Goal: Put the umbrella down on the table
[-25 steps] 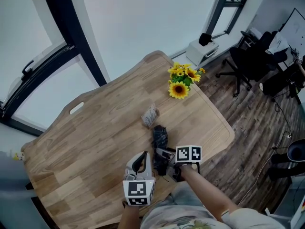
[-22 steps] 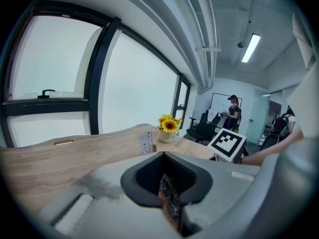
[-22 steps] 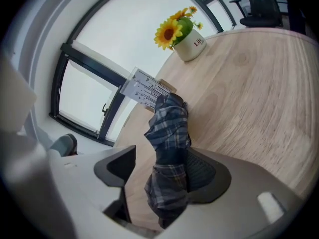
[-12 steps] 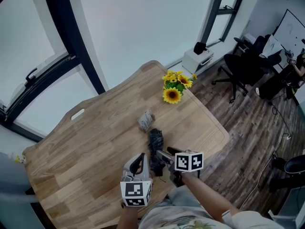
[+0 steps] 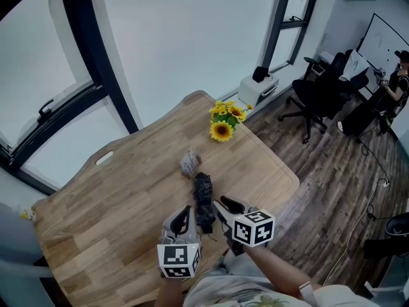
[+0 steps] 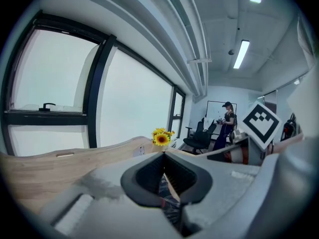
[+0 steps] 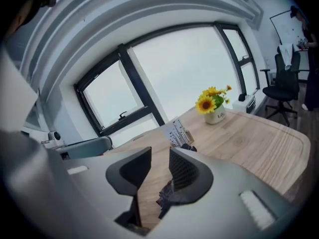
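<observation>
The black folded umbrella (image 5: 203, 198) lies on the wooden table (image 5: 115, 190), free of both grippers. My left gripper (image 5: 185, 215) hovers just left of its near end, and my right gripper (image 5: 225, 207) hovers just right of it. In the left gripper view the left gripper (image 6: 163, 154) has its jaw tips touching, with the umbrella (image 6: 168, 200) seen below them. In the right gripper view the right gripper (image 7: 158, 153) has closing jaws with a gap and nothing between them. The umbrella (image 7: 166, 193) lies beneath.
A pot of sunflowers (image 5: 222, 121) stands at the table's far edge. A small printed card (image 5: 189, 162) lies just beyond the umbrella. Office chairs (image 5: 319, 94) and a white box (image 5: 255, 85) are on the floor to the right. A person (image 6: 227, 123) stands far off.
Both grippers have lifted off the table, the right one more, and it has rolled. The right jaws have narrowed. The umbrella stays where it lay.
</observation>
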{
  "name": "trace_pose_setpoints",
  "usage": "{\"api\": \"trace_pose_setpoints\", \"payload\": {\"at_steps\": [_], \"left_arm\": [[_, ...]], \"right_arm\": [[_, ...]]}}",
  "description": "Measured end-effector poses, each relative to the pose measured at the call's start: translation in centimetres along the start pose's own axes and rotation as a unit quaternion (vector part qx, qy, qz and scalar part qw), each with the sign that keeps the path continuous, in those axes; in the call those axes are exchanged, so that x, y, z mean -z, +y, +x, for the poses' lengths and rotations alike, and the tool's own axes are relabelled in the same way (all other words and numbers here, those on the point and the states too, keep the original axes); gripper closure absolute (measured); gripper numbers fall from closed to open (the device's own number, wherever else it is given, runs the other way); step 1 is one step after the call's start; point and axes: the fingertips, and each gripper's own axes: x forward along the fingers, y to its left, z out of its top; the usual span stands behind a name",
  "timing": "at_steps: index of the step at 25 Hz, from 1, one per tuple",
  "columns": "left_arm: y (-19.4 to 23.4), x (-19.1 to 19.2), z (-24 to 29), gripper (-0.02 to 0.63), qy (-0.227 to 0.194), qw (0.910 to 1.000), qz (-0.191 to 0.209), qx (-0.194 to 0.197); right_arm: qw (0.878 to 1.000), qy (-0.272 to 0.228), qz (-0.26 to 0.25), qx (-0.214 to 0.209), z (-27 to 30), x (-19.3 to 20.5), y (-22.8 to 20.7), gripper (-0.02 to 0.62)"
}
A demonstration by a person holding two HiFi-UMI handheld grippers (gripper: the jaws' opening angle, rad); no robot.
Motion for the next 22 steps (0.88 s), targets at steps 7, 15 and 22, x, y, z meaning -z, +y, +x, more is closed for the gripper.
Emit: {"api": "trace_pose_setpoints", "payload": {"at_steps": [7,15,22], "left_arm": [[-2.5,0.6,-1.7,0.601,0.002,0.9997,0.005,0.022],[-4.7,0.4,-1.6,0.601,0.001,0.9991,0.015,0.040],[-5.7,-0.2,-1.6,0.601,-0.004,0.9988,0.017,0.046]], "right_arm": [[0.997,-0.060,-0.033,0.020,-3.5,-0.7,1.1,0.595],[0.991,-0.087,-0.104,0.008,-5.8,-0.8,3.4,0.597],[0.989,-0.091,-0.118,0.020,-6.7,-1.0,3.6,0.597]]}}
